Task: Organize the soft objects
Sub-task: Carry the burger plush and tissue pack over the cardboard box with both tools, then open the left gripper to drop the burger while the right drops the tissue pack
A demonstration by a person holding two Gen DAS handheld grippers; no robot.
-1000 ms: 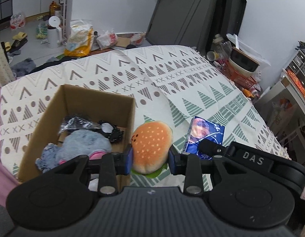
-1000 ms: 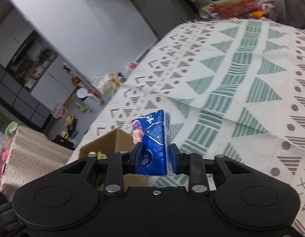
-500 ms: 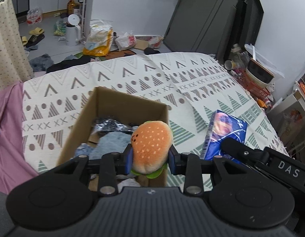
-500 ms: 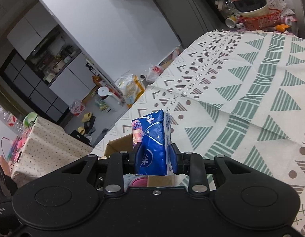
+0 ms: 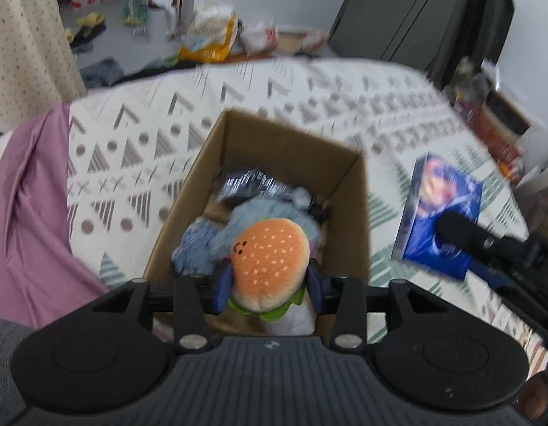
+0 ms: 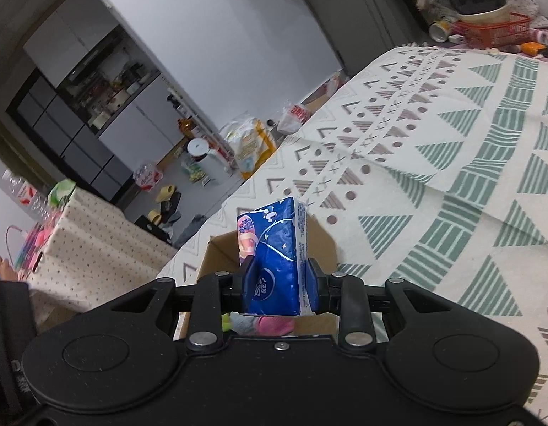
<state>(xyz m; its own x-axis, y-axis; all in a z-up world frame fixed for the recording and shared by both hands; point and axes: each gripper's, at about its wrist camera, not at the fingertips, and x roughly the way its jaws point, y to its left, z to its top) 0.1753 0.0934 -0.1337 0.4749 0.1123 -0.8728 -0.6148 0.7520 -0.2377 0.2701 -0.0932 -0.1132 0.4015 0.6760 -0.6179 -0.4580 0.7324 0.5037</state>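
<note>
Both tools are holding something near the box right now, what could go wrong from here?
1. The burger toy hangs over the near end of the cardboard box, which already holds a grey plush; dropped here, it might perch on the pile or roll out.
2. The tissue pack is pinched only at its lower end by the right tool, so it may tilt or slip.

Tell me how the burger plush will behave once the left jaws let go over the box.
The burger plush looks soft and light, so it should drop harmlessly. Its rounded bun may roll slightly, but the grey fabric in the cardboard box should cushion it.
</note>
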